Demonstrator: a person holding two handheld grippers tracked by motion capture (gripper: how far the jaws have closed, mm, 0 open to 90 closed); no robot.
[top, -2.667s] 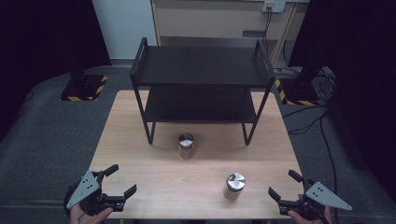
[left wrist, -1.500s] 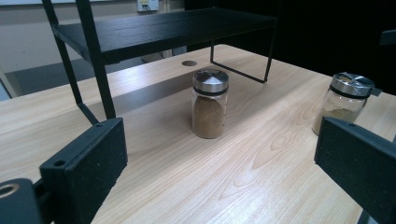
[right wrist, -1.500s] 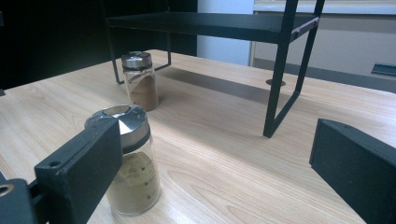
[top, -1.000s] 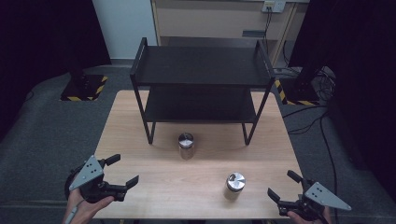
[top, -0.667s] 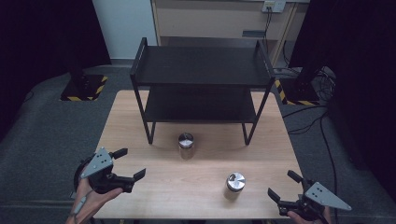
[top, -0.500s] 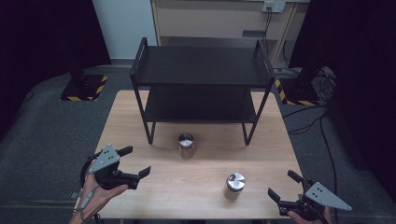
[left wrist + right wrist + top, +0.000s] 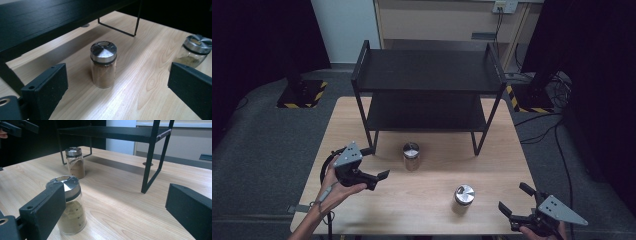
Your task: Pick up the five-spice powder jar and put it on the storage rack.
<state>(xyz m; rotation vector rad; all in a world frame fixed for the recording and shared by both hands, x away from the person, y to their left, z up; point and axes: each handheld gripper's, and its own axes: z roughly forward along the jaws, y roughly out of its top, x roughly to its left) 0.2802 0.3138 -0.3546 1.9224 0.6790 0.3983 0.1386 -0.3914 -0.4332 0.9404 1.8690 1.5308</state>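
Observation:
Two glass spice jars with metal lids stand on the wooden table point(image 7: 432, 200). One jar point(image 7: 411, 156) point(image 7: 103, 65) sits just in front of the black two-tier shelf point(image 7: 427, 90). My left gripper point(image 7: 379, 163) point(image 7: 118, 82) is open a short way to its left, with the jaws pointing at it and nothing between them. The second jar point(image 7: 464, 195) point(image 7: 71, 207) stands nearer the front right. My right gripper point(image 7: 513, 197) point(image 7: 115, 202) is open to that jar's right at the front table edge, apart from it.
The shelf's legs point(image 7: 150, 157) stand on the table behind the jars, and its two tiers are bare. Dark floor and cables point(image 7: 557, 135) surround the table. In the right gripper view the far jar point(image 7: 75, 162) stands by the shelf's left leg.
My left gripper has moved from the front left table corner forward and to the right, toward the jar by the shelf. The right gripper and both jars have stayed put.

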